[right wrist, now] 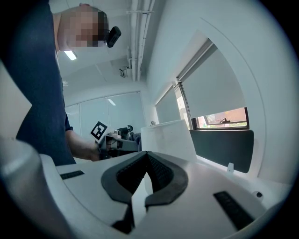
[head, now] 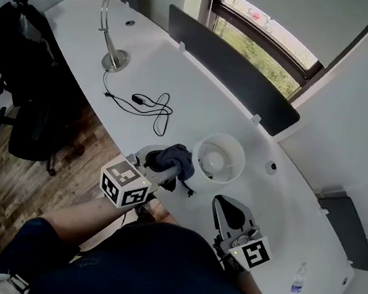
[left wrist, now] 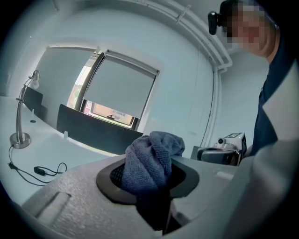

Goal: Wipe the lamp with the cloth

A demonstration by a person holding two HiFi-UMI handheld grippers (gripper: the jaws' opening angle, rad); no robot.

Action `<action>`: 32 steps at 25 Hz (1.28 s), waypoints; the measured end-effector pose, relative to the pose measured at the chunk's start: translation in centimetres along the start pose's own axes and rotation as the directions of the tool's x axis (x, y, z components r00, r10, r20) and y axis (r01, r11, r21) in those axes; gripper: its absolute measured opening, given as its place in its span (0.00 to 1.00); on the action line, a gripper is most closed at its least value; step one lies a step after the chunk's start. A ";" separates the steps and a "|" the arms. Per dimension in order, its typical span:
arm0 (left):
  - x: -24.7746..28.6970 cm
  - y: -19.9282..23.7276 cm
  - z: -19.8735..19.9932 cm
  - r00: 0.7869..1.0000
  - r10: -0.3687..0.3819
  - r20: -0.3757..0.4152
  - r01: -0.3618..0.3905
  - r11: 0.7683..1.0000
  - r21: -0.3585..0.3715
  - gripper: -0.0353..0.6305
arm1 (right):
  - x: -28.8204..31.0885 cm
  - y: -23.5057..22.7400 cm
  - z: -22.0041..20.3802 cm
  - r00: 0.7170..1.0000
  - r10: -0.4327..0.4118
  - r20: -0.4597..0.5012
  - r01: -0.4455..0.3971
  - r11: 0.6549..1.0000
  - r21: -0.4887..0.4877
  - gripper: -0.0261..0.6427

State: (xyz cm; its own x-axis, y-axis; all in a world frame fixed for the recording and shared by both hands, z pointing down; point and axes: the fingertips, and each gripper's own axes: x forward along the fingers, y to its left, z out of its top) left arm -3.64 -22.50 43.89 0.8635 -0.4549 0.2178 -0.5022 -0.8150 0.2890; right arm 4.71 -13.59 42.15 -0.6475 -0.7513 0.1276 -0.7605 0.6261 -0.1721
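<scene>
Two grippers work at the white desk (head: pixel 197 104): the left gripper (head: pixel 180 170) pinches a bunched blue-grey cloth (head: pixel 171 154), and the round white lamp (head: pixel 218 158) sits just right of its tip. The right gripper (head: pixel 229 210), jaws pressed together on nothing, points at that lamp from close by.

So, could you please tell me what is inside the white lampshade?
Looking down into the lampshade, what looks like a round white bulb shows; the shade covers whatever stands beneath it.
</scene>
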 end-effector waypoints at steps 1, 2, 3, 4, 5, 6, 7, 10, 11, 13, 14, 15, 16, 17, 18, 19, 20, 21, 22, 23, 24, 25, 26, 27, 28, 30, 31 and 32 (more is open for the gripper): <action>0.0 -0.1 0.6 1.000 -0.006 0.007 0.006 1.000 0.005 0.25 | 0.1 0.0 0.1 1.000 -0.003 0.004 0.003 1.000 0.000 0.06; 0.1 -0.1 1.1 1.000 -0.012 0.013 0.012 1.000 0.011 0.25 | 0.1 0.0 0.2 1.000 -0.006 0.007 0.006 1.000 -0.001 0.06; 0.1 -0.2 1.6 1.000 -0.017 0.019 0.017 1.000 0.019 0.25 | 0.1 0.0 0.3 1.000 -0.009 0.010 0.009 1.000 -0.002 0.06; 0.1 -0.2 2.1 0.999 -0.022 0.025 0.021 0.999 0.027 0.25 | 0.1 0.0 0.4 1.000 -0.011 0.013 0.011 1.000 -0.003 0.06; 0.1 -0.2 2.6 0.999 -0.027 0.031 0.026 0.999 0.035 0.25 | 0.1 0.0 0.5 1.000 -0.013 0.015 0.013 1.000 -0.005 0.06; 0.2 -0.1 3.1 0.999 -0.032 0.037 0.030 0.999 0.043 0.25 | 0.2 0.0 0.6 1.000 -0.017 0.018 0.017 1.000 -0.006 0.06; 0.2 -0.1 3.5 0.998 -0.037 0.043 0.034 0.998 0.051 0.25 | 0.2 0.0 0.7 1.000 -0.021 0.020 0.021 1.000 -0.006 0.06; 0.6 0.3 4.7 0.997 -0.047 0.056 0.043 0.996 0.073 0.25 | 0.1 -0.1 0.9 0.999 -0.036 0.022 0.036 0.999 -0.007 0.06; 0.7 0.4 5.1 0.997 -0.051 0.061 0.046 0.996 0.079 0.25 | 0.1 -0.1 1.0 0.999 -0.041 0.022 0.041 0.999 -0.007 0.06; 1.1 0.6 5.6 0.996 -0.060 0.068 0.054 0.995 0.088 0.25 | 0.0 -0.2 1.1 0.998 -0.051 0.021 0.052 0.999 -0.008 0.06; 1.2 0.7 5.7 0.995 -0.064 0.071 0.058 0.994 0.092 0.25 | 0.0 -0.2 1.1 0.998 -0.057 0.019 0.057 0.998 -0.009 0.06; 1.4 0.8 5.8 0.995 -0.069 0.073 0.062 0.994 0.094 0.25 | -0.1 -0.3 1.1 0.998 -0.063 0.018 0.063 0.998 -0.009 0.06; 1.5 1.0 5.7 0.995 -0.071 0.074 0.064 0.994 0.094 0.25 | -0.2 -0.3 1.0 0.997 -0.069 0.017 0.070 0.998 -0.008 0.06; 1.7 1.2 5.5 0.995 -0.072 0.071 0.065 0.994 0.092 0.25 | -0.3 -0.3 1.0 0.997 -0.076 0.015 0.076 0.997 -0.007 0.06; 1.9 1.5 5.2 0.995 -0.070 0.066 0.064 0.994 0.088 0.25 | -0.4 -0.3 0.9 0.997 -0.082 0.013 0.082 0.997 -0.006 0.06; 2.1 1.9 4.8 0.996 -0.067 0.059 0.062 0.995 0.083 0.25 | -0.5 -0.3 0.8 0.996 -0.089 0.011 0.089 0.996 -0.004 0.06; 2.3 2.2 4.3 0.997 -0.065 0.051 0.061 0.995 0.078 0.25 | -0.6 -0.4 0.6 0.995 -0.095 0.008 0.095 0.995 -0.003 0.06; 2.5 2.6 3.9 0.997 -0.064 0.042 0.060 0.995 0.074 0.25 | -0.7 -0.4 0.5 0.995 -0.102 0.005 0.102 0.995 -0.001 0.06; 2.7 2.9 3.4 0.998 -0.062 0.033 0.060 0.996 0.070 0.25 | -0.7 -0.4 0.4 0.994 -0.109 0.003 0.109 0.994 0.002 0.06; 2.9 3.3 2.9 0.998 -0.060 0.024 0.059 0.996 0.066 0.25 | -0.8 -0.5 0.3 0.993 -0.116 0.000 0.116 0.993 0.005 0.06; 3.2 3.6 2.4 0.998 -0.058 0.015 0.057 0.996 0.062 0.25 | -0.9 -0.5 0.1 0.992 -0.122 -0.003 0.122 0.992 0.008 0.06; 3.4 4.0 1.8 0.998 -0.056 0.005 0.055 0.997 0.057 0.25 | -1.0 -0.5 0.0 0.992 -0.129 -0.006 0.129 0.992 0.009 0.06; 3.6 4.3 1.2 0.999 -0.053 -0.005 0.053 0.997 0.050 0.25 | -1.1 -0.5 -0.1 0.991 -0.135 -0.009 0.135 0.991 0.010 0.06; 3.8 4.6 0.6 0.999 -0.051 -0.016 0.051 0.998 0.039 0.25 | -1.3 -0.5 -0.2 0.990 -0.142 -0.010 0.142 0.990 0.010 0.06; 4.0 5.0 -0.1 0.998 -0.049 -0.026 0.049 0.998 0.026 0.25 | -1.4 -0.5 -0.2 0.989 -0.149 -0.011 0.149 0.989 0.011 0.06; 4.4 5.7 -1.1 0.998 -0.043 -0.046 0.044 0.999 0.005 0.25 | -1.7 -0.5 -0.3 0.987 -0.162 -0.014 0.162 0.987 0.010 0.06; 4.5 6.0 -1.6 0.998 -0.040 -0.054 0.040 0.999 -0.002 0.25 | -1.8 -0.5 -0.4 0.986 -0.168 -0.017 0.168 0.986 0.011 0.06; 4.7 6.4 -2.1 0.997 -0.037 -0.062 0.036 0.999 -0.008 0.25 | -2.0 -0.4 -0.5 0.985 -0.174 -0.021 0.174 0.985 0.011 0.06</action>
State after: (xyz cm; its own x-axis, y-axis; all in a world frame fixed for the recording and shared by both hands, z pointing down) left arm -2.88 -29.08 48.75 0.8768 -0.4013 0.2648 -0.4709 -0.8281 0.3042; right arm 6.32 -12.26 42.49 -0.5065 -0.8441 0.1759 -0.8609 0.4835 -0.1582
